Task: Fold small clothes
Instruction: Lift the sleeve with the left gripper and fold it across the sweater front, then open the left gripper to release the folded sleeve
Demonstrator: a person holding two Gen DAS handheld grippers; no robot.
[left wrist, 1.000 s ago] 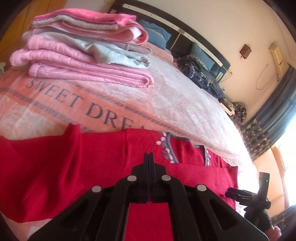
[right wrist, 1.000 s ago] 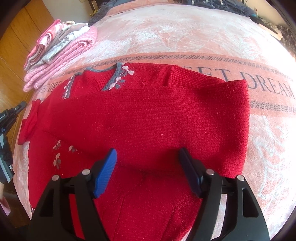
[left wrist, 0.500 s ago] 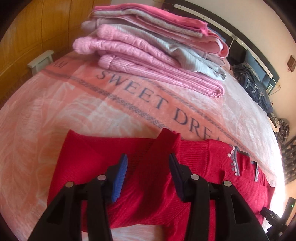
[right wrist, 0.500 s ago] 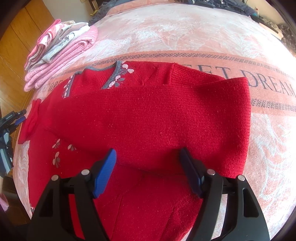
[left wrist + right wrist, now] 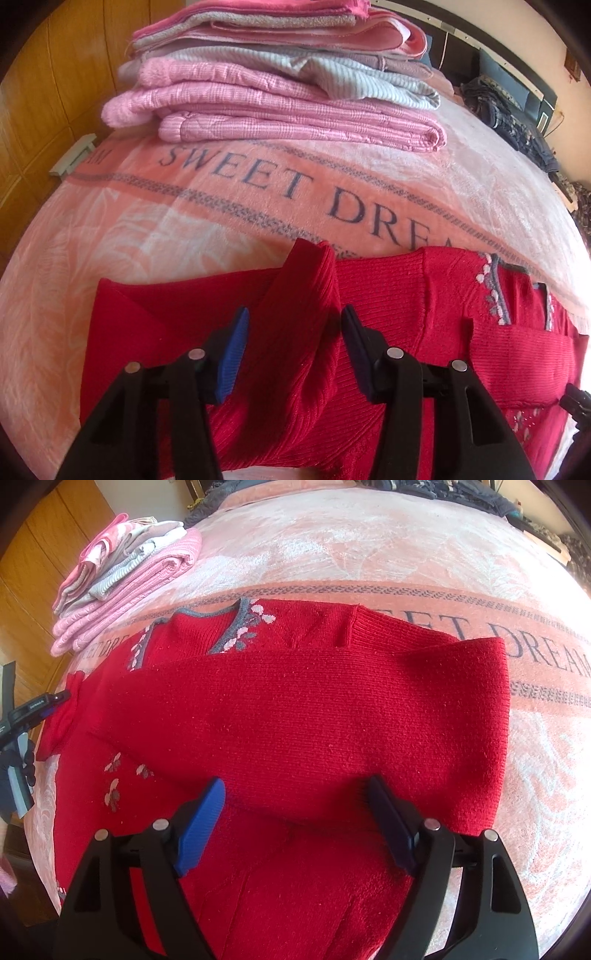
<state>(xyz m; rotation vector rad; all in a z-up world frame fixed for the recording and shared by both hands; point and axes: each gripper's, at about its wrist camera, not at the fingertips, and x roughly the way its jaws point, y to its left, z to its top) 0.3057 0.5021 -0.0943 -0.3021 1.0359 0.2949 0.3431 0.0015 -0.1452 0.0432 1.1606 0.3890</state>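
Note:
A red knitted sweater (image 5: 303, 716) with a grey floral neckline lies flat on the bed, one sleeve folded across its chest. My right gripper (image 5: 295, 812) stands open just above the folded sleeve, nothing between its blue pads. In the left wrist view the other sleeve (image 5: 303, 295) of the same sweater (image 5: 424, 314) lies folded inward with its cuff raised. My left gripper (image 5: 291, 347) is open, its pads either side of that sleeve. The left gripper's tip (image 5: 40, 705) also shows at the right view's left edge, by the cuff.
A stack of folded pink and grey clothes (image 5: 273, 81) sits on the pink "SWEET DREAM" blanket (image 5: 184, 221) beyond the sweater, also seen as the stack (image 5: 122, 583). Wooden cabinets (image 5: 44, 92) stand left of the bed. Dark clothes (image 5: 517, 122) lie near the headboard.
My left gripper went from shut to open and let the sleeve drop onto the sweater, then swung left toward the cuff. The right gripper stayed open and still.

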